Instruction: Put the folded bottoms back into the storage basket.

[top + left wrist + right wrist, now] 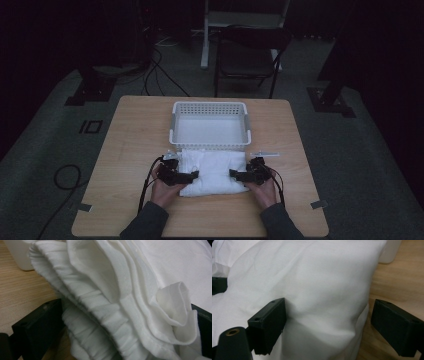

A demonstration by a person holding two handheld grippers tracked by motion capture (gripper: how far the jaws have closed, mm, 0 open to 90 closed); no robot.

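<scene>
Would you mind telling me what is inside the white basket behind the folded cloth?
The white basket looks empty: its pale floor shows bare in the high view. The strip just inside its near wall is hidden by that wall, and the folded cloth lies outside it on the table.

Nothing here can be read. The white cloth between the tongs carries no label or print, the white basket just beyond them bears no brand or number, and the wooden surface around them shows no sign or marking.
</scene>
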